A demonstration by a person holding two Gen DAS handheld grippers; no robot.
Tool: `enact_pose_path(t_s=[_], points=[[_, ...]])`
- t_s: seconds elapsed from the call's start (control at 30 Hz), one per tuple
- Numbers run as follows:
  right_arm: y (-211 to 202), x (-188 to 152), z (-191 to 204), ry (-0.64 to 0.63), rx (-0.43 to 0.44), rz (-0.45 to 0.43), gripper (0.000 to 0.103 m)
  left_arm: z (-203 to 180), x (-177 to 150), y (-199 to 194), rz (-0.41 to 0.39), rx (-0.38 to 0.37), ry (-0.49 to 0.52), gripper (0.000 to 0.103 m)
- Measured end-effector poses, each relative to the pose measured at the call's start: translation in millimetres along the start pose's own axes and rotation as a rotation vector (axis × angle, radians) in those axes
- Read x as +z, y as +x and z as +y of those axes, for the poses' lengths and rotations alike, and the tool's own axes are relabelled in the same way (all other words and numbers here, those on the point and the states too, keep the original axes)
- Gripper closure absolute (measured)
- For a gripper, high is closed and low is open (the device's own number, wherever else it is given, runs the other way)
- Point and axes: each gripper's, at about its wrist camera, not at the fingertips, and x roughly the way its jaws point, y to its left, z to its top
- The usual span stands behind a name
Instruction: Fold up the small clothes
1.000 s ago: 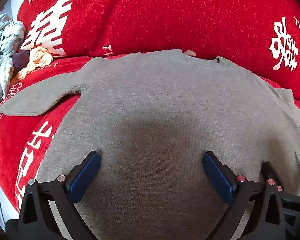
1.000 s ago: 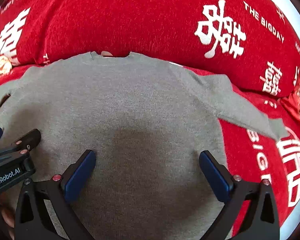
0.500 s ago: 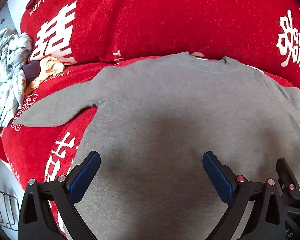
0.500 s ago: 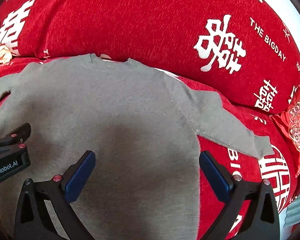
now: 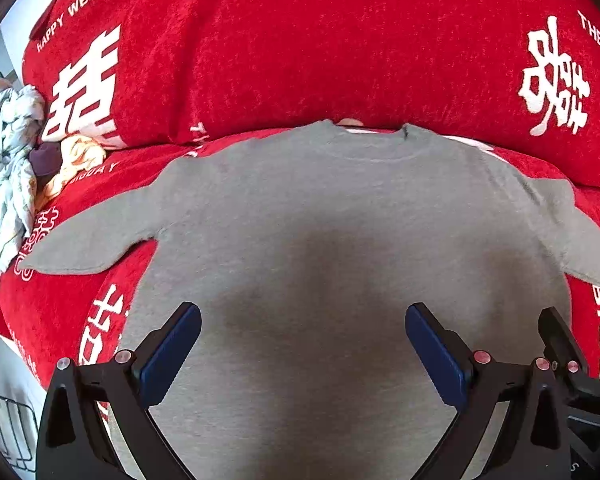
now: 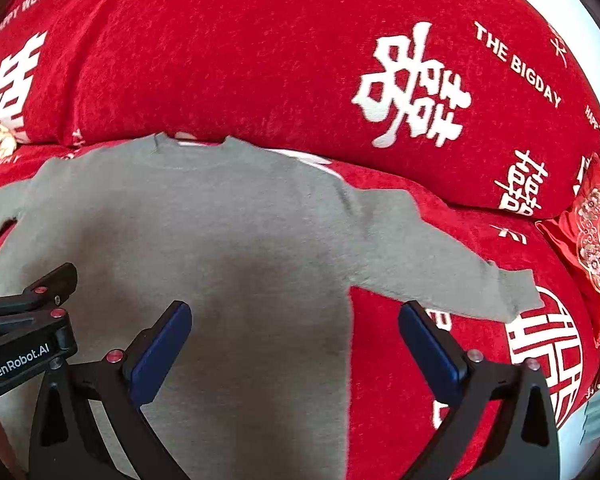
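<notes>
A grey sweater (image 5: 340,216) lies flat on the red bedspread (image 5: 280,48), sleeves out, neckline at its far edge. Left tongs (image 5: 302,354) and right tongs (image 6: 294,350) hover above it, spread wide and holding nothing.

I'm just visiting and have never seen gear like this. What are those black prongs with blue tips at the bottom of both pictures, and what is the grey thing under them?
There is no robot here: a person holds a two-finger gripper in each hand, and each carries a wide-angle camera looking along its fingers. One picture comes from the left gripper, the other from the right gripper. The blue tips are finger pads. Both grippers are open and hold nothing. Below them a grey sweater lies flat, sleeves spread, on a red blanket with white lettering. A pile of clothes sits at the far left.
</notes>
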Motion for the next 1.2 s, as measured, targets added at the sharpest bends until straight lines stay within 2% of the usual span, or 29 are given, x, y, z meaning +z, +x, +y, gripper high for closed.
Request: enact_pose_path(t_s=[0.5,1.2], points=[[0,2,-46,0.059,-0.007,-0.027,0.0,-47,7,-8,-0.023,0.019,0.066,0.001],[11,-17,-127,0.173,-0.051,-0.012,0.0,-131,12,-19,-0.043,0.008,0.166,0.001]])
